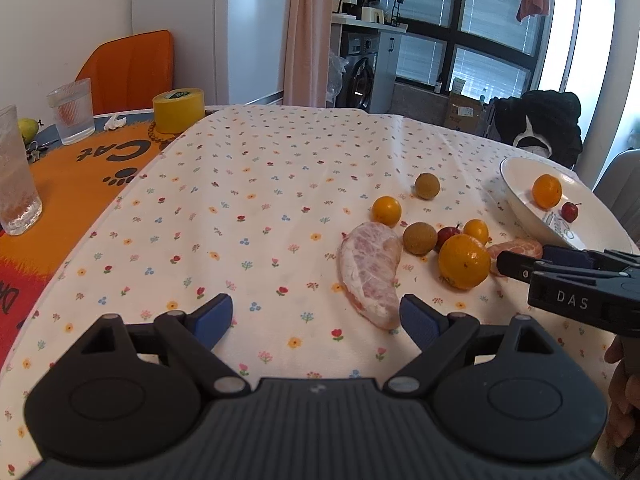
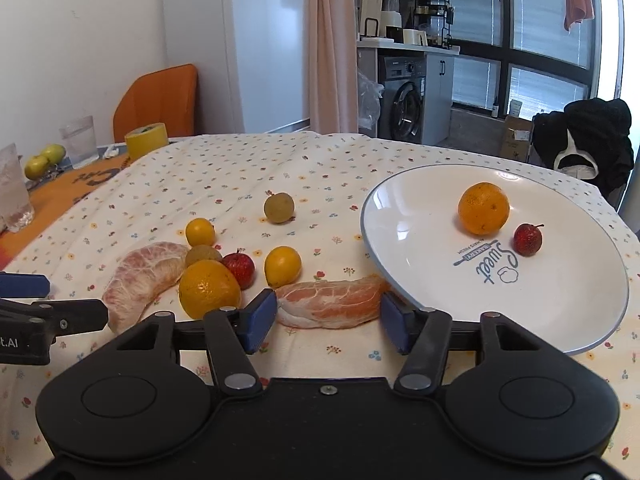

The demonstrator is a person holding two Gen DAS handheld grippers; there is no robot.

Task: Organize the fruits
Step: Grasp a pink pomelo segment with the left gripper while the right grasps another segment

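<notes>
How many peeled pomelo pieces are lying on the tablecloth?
2. One pomelo piece lies between the open right tongs, touching the plate rim. The other lies left of the big orange, ahead of the open left tongs. None looks hidden.

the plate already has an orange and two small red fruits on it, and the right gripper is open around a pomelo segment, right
Not quite. The right wrist view shows the plate holding an orange and only one small red fruit; the other red fruit lies on the cloth. The right gripper is indeed open around a pomelo segment.
</notes>
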